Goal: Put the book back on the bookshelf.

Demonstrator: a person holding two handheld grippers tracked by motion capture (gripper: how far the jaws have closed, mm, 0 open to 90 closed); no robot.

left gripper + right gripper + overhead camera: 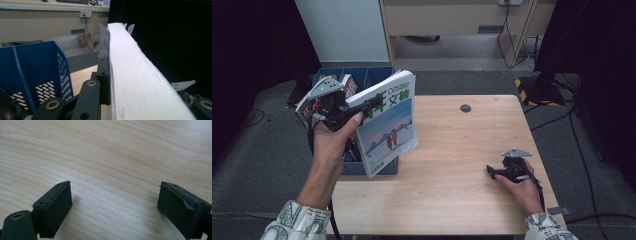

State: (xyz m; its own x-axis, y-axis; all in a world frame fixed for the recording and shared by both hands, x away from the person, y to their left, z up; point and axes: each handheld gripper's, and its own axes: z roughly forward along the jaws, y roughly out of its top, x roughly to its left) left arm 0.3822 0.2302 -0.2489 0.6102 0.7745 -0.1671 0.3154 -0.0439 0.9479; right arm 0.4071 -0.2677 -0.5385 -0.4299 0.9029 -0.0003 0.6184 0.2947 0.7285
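A thick book (pixel 389 125) with green characters and a snow picture on its cover is held upright above the table's left edge, my left gripper (pixel 373 105) shut on its upper part. In the left gripper view the book's pale page edge (pixel 140 82) runs between the jaws, with one black finger (pixel 103 75) pressed flat against its cover. My right gripper (pixel 493 172) rests low on the wooden table (pixel 452 145) near the front right. Its jaws stand wide apart in the right gripper view, with nothing but bare wood (pixel 115 165) between the pads (pixel 56 206).
A blue perforated file box (pixel 372 77) with dividers stands at the table's left edge, just behind and below the book, with other books (pixel 349 85) in it. Its wall (pixel 37 72) is close to my left gripper. A dark round hole (pixel 465 108) marks the table's far side.
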